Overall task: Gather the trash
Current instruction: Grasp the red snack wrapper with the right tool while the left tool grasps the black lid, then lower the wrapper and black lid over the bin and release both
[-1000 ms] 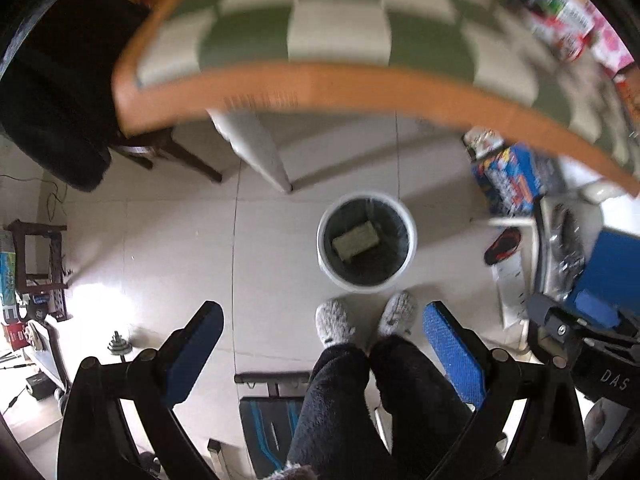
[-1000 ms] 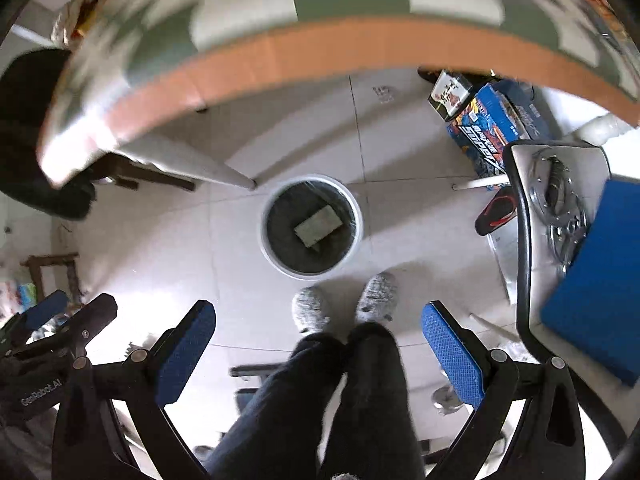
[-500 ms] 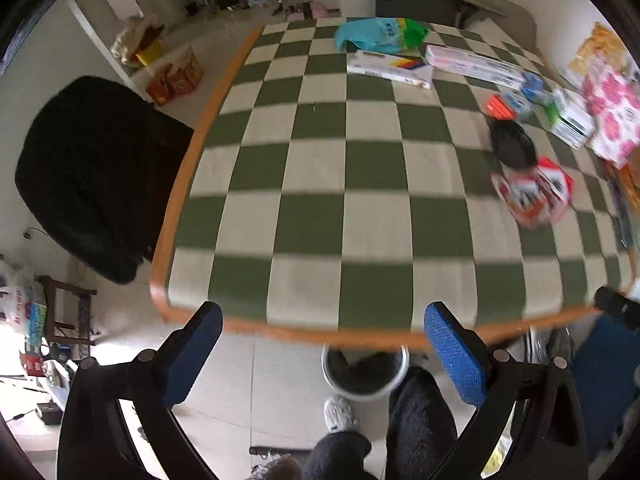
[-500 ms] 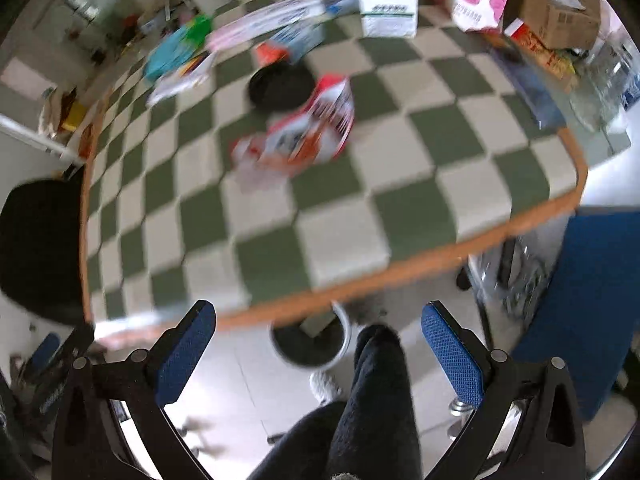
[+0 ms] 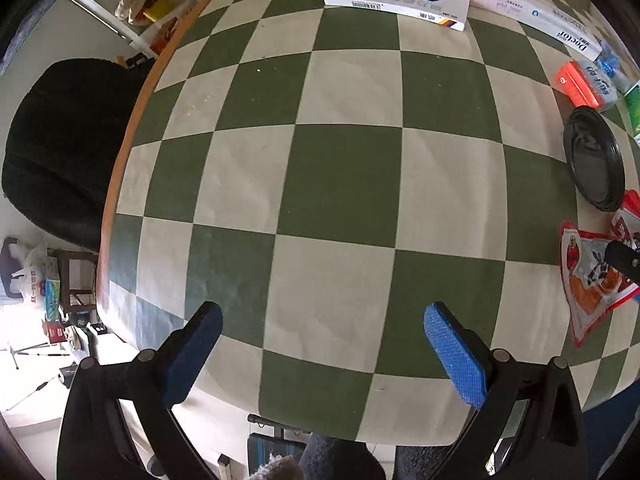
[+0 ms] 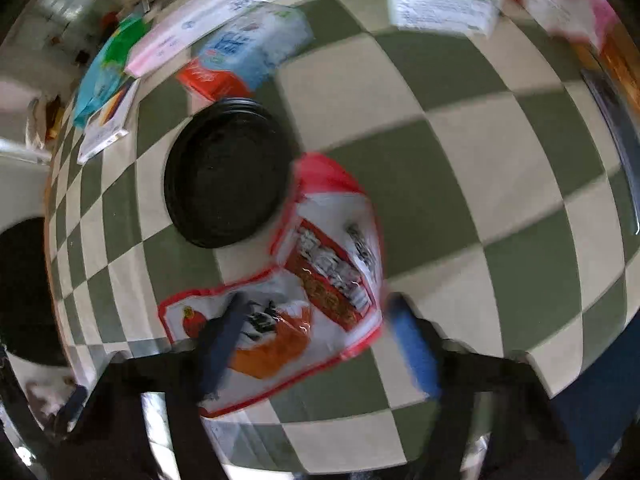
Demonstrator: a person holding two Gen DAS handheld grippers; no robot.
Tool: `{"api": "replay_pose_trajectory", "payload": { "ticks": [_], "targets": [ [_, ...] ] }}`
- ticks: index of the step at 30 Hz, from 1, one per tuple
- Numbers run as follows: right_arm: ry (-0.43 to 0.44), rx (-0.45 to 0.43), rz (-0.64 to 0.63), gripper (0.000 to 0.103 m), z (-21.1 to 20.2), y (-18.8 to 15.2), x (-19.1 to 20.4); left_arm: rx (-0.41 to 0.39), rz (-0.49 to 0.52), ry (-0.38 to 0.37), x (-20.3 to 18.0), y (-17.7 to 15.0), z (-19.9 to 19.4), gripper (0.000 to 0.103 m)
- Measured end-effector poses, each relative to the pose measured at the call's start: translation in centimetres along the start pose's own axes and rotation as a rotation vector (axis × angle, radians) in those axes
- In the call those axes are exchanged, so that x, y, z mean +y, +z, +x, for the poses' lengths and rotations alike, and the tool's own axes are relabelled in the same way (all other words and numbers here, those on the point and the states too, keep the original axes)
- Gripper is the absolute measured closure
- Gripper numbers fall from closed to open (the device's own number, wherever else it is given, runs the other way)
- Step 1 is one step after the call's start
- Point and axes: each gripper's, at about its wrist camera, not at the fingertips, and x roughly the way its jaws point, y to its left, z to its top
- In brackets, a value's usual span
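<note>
Wrapper (image 6: pixel 304 304) lies crumpled just beside the black lid (image 6: pixel 226 172), and my right gripper (image 6: pixel 316 340), jaws just closing, straddles it without pinching yet. I reckon the slick film could slide out sideways. My left gripper (image 5: pixel 324 344), well away from the lid, hangs wide and empty.

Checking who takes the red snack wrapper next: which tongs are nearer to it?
Right. The right tongs straddle the red snack wrapper, having just been closing; the open left tongs hover over bare tablecloth, well aside.
</note>
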Motion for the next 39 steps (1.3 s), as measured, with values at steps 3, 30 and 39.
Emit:
{"api": "replay_pose_trajectory", "payload": {
  "ticks": [3, 30, 39],
  "targets": [
    [-0.026, -0.047, -0.04, 0.07, -0.2, 0.3, 0.8, 0.005, 0.001, 0.007, -0.6, 0.4, -0.4, 0.0],
    [-0.007, -0.137, 0.153, 0.093, -4.7, 9.8, -14.0, 0.092, 0.195, -0.195, -16.6, 12.5, 1.1, 0.005],
    [0.014, -0.14, 0.134, 0.094, -5.1, 9.5, -13.7, 0.007, 0.18, -0.201, -16.0, 12.5, -1.1, 0.016]
  ]
}}
